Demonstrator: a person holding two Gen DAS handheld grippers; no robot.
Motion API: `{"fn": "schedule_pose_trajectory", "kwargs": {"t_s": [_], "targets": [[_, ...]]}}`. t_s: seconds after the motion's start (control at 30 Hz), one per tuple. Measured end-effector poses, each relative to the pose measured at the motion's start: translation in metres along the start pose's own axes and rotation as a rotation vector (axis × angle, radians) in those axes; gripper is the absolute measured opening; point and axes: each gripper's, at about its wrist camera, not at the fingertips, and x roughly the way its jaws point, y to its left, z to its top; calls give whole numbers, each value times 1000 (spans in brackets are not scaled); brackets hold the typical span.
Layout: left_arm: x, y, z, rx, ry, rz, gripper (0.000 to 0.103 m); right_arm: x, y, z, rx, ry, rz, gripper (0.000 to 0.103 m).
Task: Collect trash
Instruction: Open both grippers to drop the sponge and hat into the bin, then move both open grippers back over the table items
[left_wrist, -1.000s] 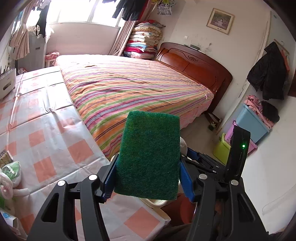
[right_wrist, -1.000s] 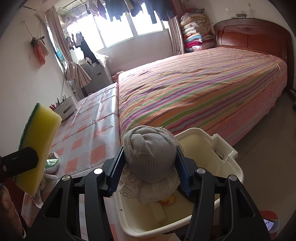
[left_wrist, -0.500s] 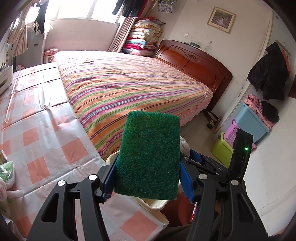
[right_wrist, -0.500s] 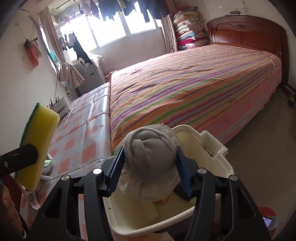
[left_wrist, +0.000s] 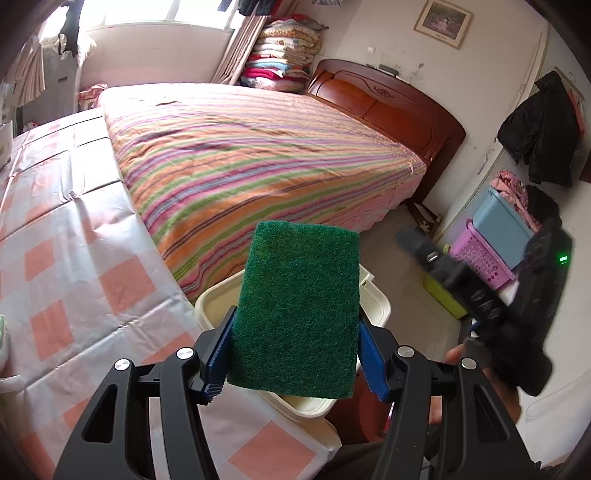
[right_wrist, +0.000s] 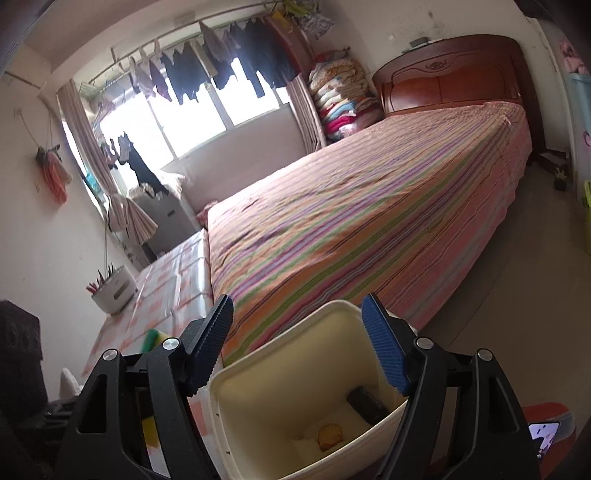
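Observation:
My left gripper (left_wrist: 295, 343) is shut on a green scouring sponge (left_wrist: 299, 306), held upright with its green face toward the camera. It hangs over the near rim of a cream plastic bin (left_wrist: 214, 299) beside the table. In the right wrist view my right gripper (right_wrist: 297, 306) hovers above the same bin (right_wrist: 258, 398). Its jaws are opening and nothing is between them. On the bin's floor lie a dark object (right_wrist: 367, 404) and an orange scrap (right_wrist: 330, 432). The grey cloth bundle is not in view.
A table with a pink-checked cloth (left_wrist: 74, 258) runs along the left, with a white pen holder (right_wrist: 112, 288) at its far end. A striped bed (left_wrist: 258, 166) fills the middle. Coloured storage boxes (left_wrist: 498, 236) stand on the floor at the right.
The right gripper opened and the grey lace-edged cloth left its jaws; that view rolled and lifted. The left gripper, still gripping the sponge, moved closer over the bin.

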Motion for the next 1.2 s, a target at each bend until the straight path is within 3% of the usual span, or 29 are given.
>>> {"fn": "schedule_pose_trajectory", "kwargs": {"t_s": [0.27, 0.43, 0.53, 0.63, 0.8, 0.97, 1.07, 1.2], "targets": [[52, -23, -1, 86, 94, 11, 59, -34, -18, 20, 99, -175, 16, 75], [66, -31, 0, 108, 126, 29, 75, -31, -26, 22, 139, -175, 19, 76], [62, -27, 0, 103, 126, 34, 76, -29, -21, 21, 139, -177, 35, 76], [36, -17, 0, 95, 57, 49, 76, -27, -16, 20, 133, -177, 47, 76], [-45, 16, -15, 75, -183, 206, 76, -15, 4, 15, 120, -142, 86, 77], [-111, 57, -37, 14, -400, 344, 76, -3, 50, 3, 59, -107, 145, 79], [-135, 84, -50, -18, -453, 436, 76, 11, 84, -7, 14, -67, 181, 80], [-160, 118, -66, -83, -494, 503, 76, 27, 119, -25, -15, -6, 223, 80]]}}
